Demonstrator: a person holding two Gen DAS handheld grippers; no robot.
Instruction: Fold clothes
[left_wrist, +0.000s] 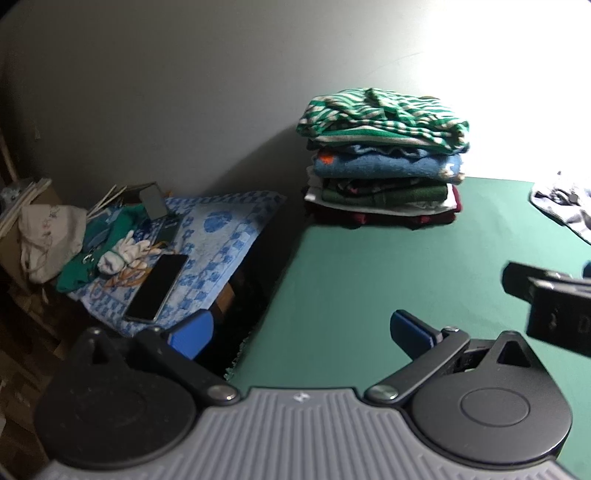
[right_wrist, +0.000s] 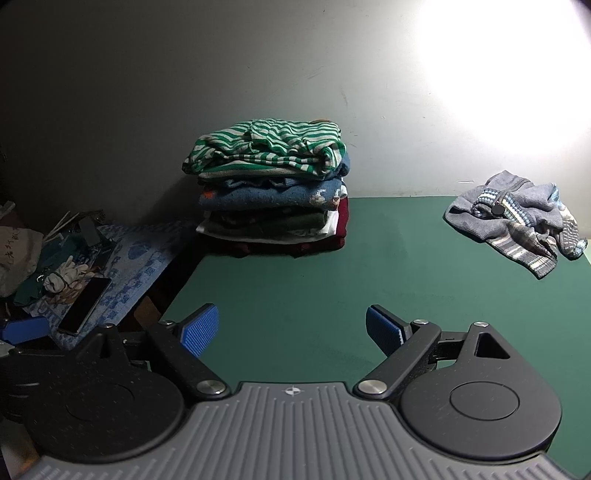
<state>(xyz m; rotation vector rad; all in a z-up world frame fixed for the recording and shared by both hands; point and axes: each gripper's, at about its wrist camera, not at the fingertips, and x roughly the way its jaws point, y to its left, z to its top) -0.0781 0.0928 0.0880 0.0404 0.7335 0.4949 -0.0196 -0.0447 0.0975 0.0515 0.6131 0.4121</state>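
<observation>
Both grippers hang over the green table (right_wrist: 295, 280) with their blue-padded jaws spread wide and nothing between them: the left gripper (left_wrist: 301, 332) sits at the table's left edge, and the right gripper (right_wrist: 291, 332) sits further in over the mat. The stack of folded clothes (right_wrist: 273, 192) (a green-striped top (right_wrist: 269, 147) uppermost, a blue knit beneath it) stands against the wall at about 12 o'clock in the right wrist view. A crumpled grey striped garment (right_wrist: 517, 221) lies unfolded at 2 o'clock, well apart from the stack, and a phone (left_wrist: 157, 288) rests on a blue patterned cloth (left_wrist: 218, 236) off the table at 10 o'clock.
</observation>
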